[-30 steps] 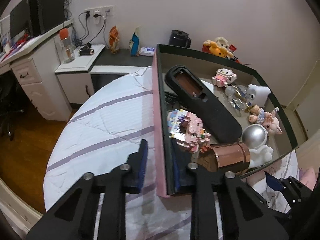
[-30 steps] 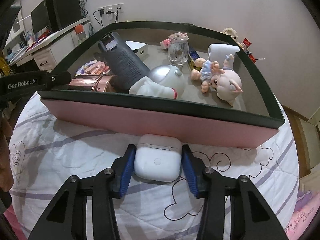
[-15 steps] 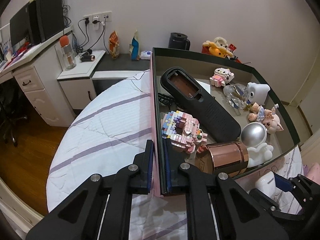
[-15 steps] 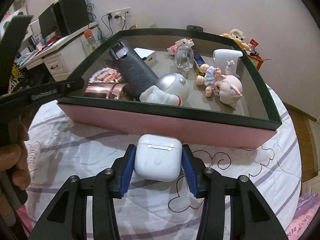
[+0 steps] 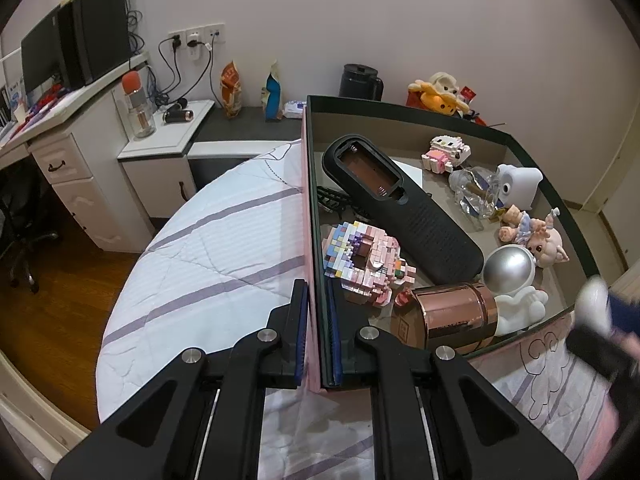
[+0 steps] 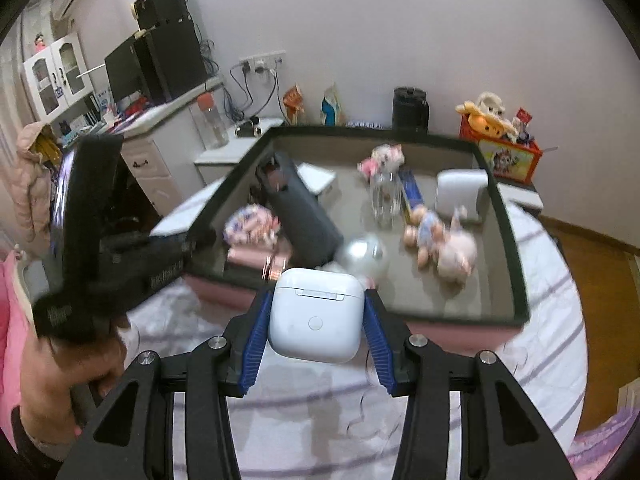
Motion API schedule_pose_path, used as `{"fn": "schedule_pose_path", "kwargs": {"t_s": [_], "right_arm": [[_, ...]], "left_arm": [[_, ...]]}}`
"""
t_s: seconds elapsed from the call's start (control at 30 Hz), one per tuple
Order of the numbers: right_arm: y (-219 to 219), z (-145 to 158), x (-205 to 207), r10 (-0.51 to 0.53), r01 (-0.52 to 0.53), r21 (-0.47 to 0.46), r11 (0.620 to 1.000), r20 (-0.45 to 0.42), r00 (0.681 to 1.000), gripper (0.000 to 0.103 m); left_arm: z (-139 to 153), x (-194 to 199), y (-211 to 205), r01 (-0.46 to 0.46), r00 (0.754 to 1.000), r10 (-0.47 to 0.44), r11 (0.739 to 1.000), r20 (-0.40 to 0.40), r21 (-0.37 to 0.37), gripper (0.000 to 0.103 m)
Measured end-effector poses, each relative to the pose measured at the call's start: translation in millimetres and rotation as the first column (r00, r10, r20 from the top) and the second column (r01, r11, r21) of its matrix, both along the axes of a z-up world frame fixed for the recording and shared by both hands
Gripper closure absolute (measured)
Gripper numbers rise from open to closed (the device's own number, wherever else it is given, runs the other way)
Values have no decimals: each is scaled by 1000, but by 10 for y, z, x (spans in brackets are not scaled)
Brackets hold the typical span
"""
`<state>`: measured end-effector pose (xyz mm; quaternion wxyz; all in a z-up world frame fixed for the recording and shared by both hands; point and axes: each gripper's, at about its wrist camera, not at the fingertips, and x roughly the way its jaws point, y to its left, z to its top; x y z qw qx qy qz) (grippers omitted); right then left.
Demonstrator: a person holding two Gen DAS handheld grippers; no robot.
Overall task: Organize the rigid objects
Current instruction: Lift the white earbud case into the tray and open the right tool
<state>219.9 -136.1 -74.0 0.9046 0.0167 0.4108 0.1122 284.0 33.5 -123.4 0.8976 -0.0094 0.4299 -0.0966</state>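
A pink box with a dark rim (image 5: 311,216) sits on the bed and holds toys, a black remote (image 5: 400,204), a copper tin (image 5: 456,316) and a silver astronaut figure (image 5: 510,276). My left gripper (image 5: 317,336) is shut on the box's near side wall. My right gripper (image 6: 316,320) is shut on a white earbuds case (image 6: 316,314) and holds it in the air just before the box's front wall (image 6: 440,324). In the left wrist view the case shows blurred at the right edge (image 5: 596,304).
The bed has a white quilt with purple stripes (image 5: 208,256). A white desk with drawers (image 5: 60,168), a monitor and a bottle stand at the left. A black kettle (image 5: 360,82) and a plush toy (image 5: 440,92) stand behind the box.
My left gripper has closed on the box's side wall. My right gripper has lifted the earbuds case off the quilt and raised it towards the box's front rim.
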Motion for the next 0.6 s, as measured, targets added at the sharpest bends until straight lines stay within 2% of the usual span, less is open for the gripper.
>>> {"fn": "schedule_pose_path", "kwargs": {"t_s": [0.3,0.6], "right_arm": [[-65,139,499,-8,8,2,1000,42,999,57],[-56,-46,956,0,0,-15,1000,-9,1000,57]], "left_arm": [[-17,12,-8,-8,1000,8,1000,-3,18,94],[-29,42,-32,-13,1000,14,999,-8,31,95]]}}
